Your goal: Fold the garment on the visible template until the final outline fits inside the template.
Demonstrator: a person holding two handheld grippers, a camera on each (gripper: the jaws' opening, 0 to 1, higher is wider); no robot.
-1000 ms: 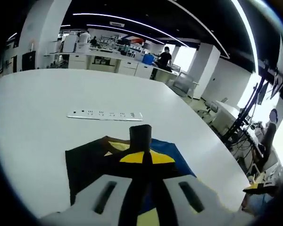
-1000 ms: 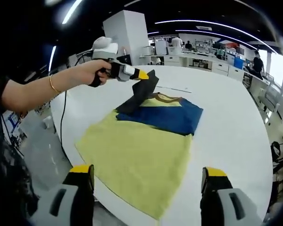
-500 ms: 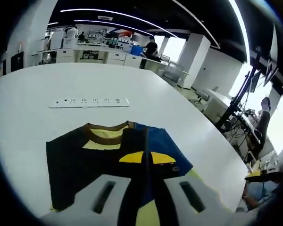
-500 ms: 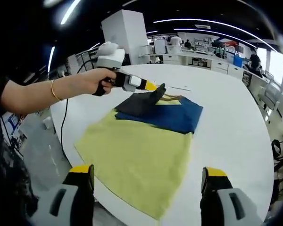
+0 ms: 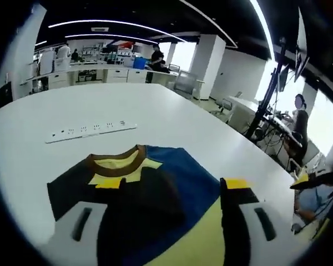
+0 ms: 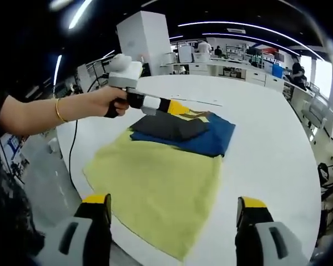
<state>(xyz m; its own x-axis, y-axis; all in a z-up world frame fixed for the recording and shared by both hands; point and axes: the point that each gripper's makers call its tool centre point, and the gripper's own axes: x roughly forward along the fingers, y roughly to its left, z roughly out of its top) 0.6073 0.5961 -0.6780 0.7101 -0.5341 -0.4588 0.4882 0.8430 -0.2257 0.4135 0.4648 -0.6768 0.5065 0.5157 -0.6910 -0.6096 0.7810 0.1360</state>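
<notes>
Left hand-held gripper [image 6: 175, 107] has released the dark sleeve [image 6: 169, 126], now flat across the shirt [image 6: 211, 138]; right hand-held gripper [image 6: 175, 216] spread, empty, hovering at 6 o'clock; one fold done.

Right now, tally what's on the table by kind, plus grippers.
Garment: 1
Power strip: 1
Grippers: 2, left and right
Total: 4, on the white table

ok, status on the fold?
Left tool open over the dark sleeve, which lies folded onto the shirt. Right tool open, hovering. Power strip beyond the collar.
</notes>
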